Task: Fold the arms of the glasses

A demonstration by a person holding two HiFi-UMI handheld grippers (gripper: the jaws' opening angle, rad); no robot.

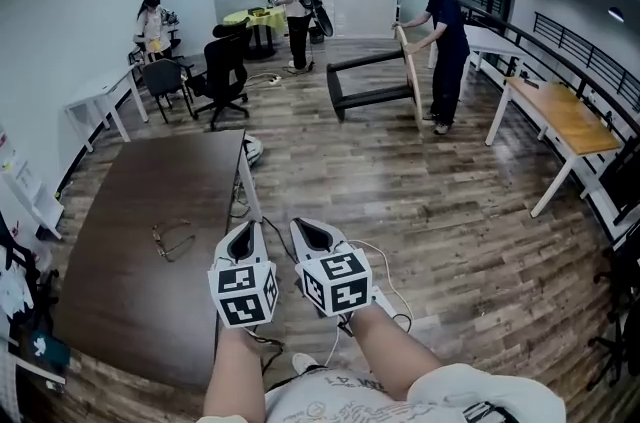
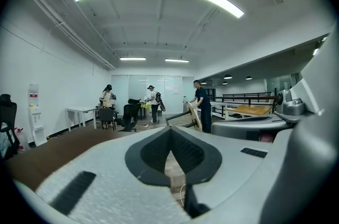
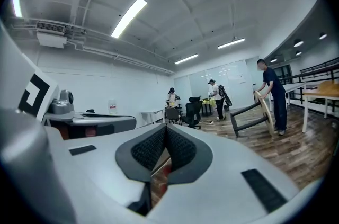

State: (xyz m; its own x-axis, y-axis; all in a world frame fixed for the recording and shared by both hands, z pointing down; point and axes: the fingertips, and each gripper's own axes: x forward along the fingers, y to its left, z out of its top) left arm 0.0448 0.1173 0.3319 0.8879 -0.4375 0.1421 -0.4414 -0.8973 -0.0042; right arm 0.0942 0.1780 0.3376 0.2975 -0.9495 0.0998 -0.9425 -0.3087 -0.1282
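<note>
The table [image 1: 130, 291] has a dark brown, smooth matt top; the floor [image 1: 450, 211] is wood-grain plank with a faint sheen, and the desk [image 1: 565, 116] has a pale wood top. The glasses [image 1: 172, 239] have a thin frame, seemingly metal. The left gripper [image 2: 170, 132] and right gripper [image 3: 165, 128] are smooth matt grey plastic with black, finely ribbed pads [image 2: 186, 153].

We hold our left forearm [image 1: 236, 373] and right forearm [image 1: 392, 351] out side by side. The left tongs [image 1: 243, 233] and right tongs [image 1: 310, 231] point forward, near level, with jaws closed and empty.
</note>
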